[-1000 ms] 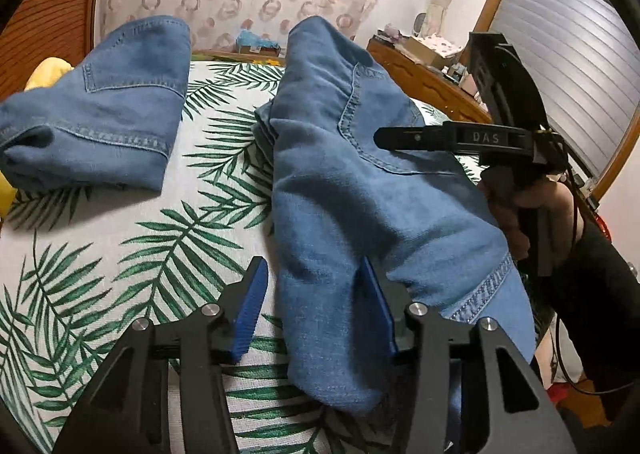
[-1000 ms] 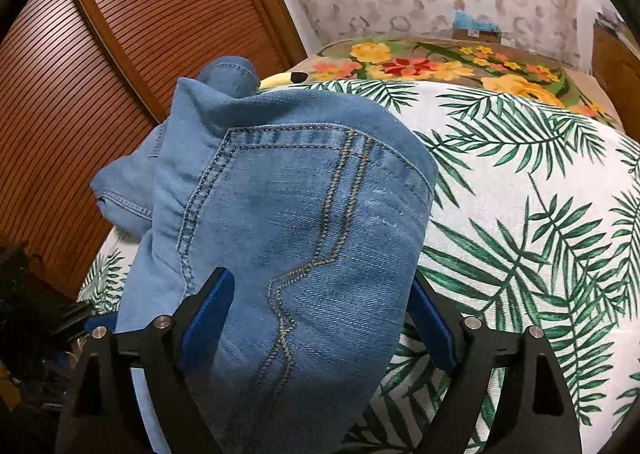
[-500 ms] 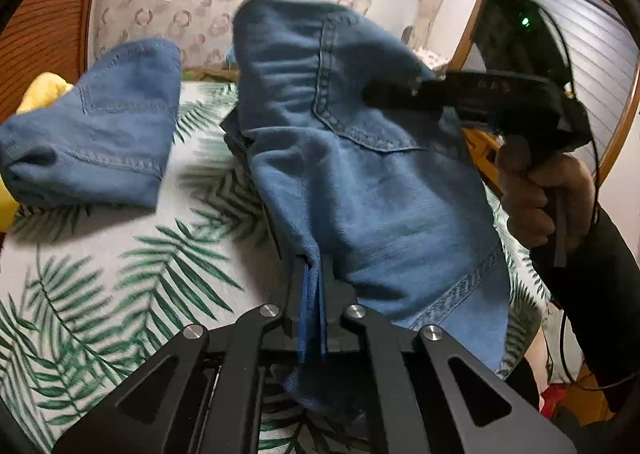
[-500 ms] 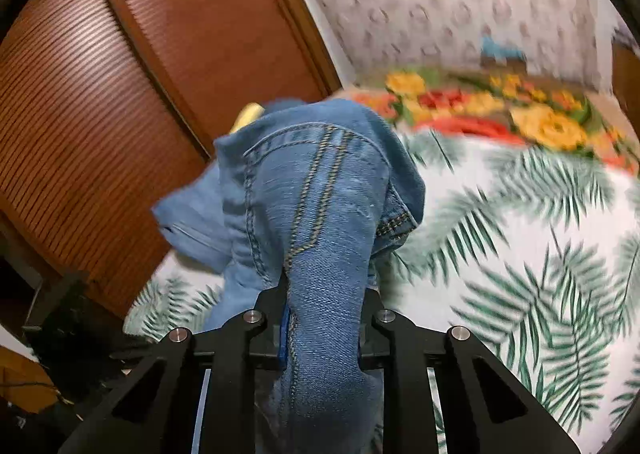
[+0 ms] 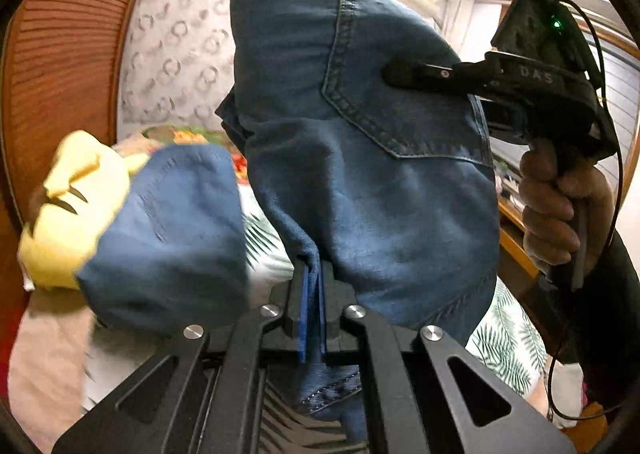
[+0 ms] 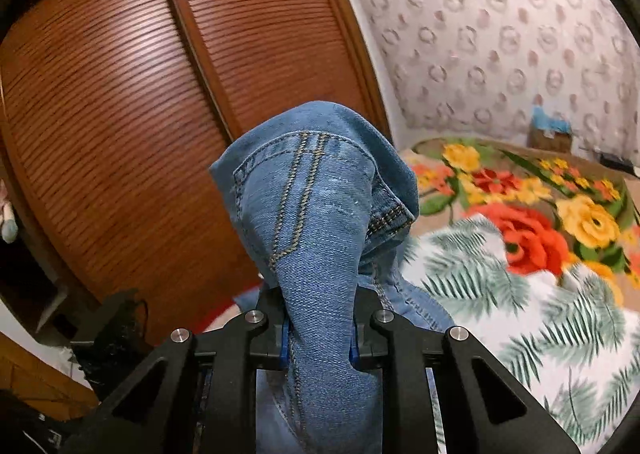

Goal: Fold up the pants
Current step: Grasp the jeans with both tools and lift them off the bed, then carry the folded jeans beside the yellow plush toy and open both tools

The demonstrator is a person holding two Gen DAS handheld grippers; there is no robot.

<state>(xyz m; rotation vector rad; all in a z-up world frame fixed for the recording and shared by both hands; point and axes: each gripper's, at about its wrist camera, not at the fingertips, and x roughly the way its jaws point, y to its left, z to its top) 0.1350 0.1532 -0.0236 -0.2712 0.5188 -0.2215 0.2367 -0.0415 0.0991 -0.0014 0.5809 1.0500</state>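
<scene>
The blue denim pants (image 5: 360, 174) are held up off the bed, pinched at two places. In the left wrist view the left gripper (image 5: 312, 310) is seen with its blue pads brought together on a thin edge of the denim, a stitched hem showing just below the pads, and the cloth rises from there into a broad fold bearing a back pocket. In the same view the right gripper (image 5: 404, 74) is seen reaching in from the right, its black fingers laid against the pocket area, and it is gripped by a hand (image 5: 556, 206) in a dark sleeve. In the right wrist view the right gripper (image 6: 318, 334) is clamped on a thick bunch of the pants (image 6: 316, 222), where double yellow stitching runs along a seam; its jaws are kept somewhat apart by the bulk of the cloth, and the pads press on it from both sides. A second blue denim piece (image 5: 172, 230) is seen low at the left, blurred, with a yellow plush object (image 5: 68, 206) beside it. Beneath, a palm-leaf sheet (image 6: 520, 314) is spread over a flowered blanket (image 6: 540, 206), and a slatted wooden door (image 6: 160, 114) stands behind.
</scene>
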